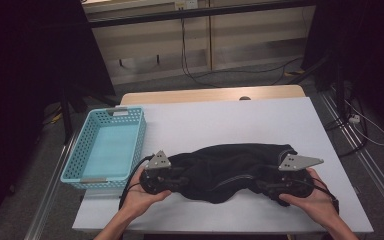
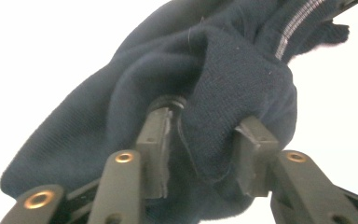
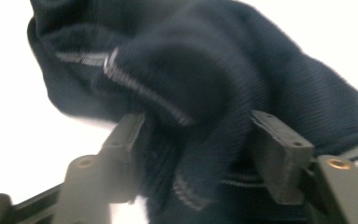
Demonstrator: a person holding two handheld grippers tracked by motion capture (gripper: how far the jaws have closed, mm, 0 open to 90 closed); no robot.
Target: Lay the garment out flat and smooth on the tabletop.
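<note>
White table (image 1: 240, 120), turquoise basket (image 1: 109, 145) at left, dark garment (image 1: 230, 167) near front

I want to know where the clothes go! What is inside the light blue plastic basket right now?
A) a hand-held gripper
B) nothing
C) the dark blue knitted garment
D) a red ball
B: in the high view the light blue plastic basket shows only its bare floor, while the dark blue knitted garment lies on the white table beside it.

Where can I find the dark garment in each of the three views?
High view: dark garment on the table's near part, stretched between both grippers.
Left gripper view: centre, bunched between the jaws.
Right gripper view: centre, between the jaws.
Shared landmark: its pale stripe.
</note>
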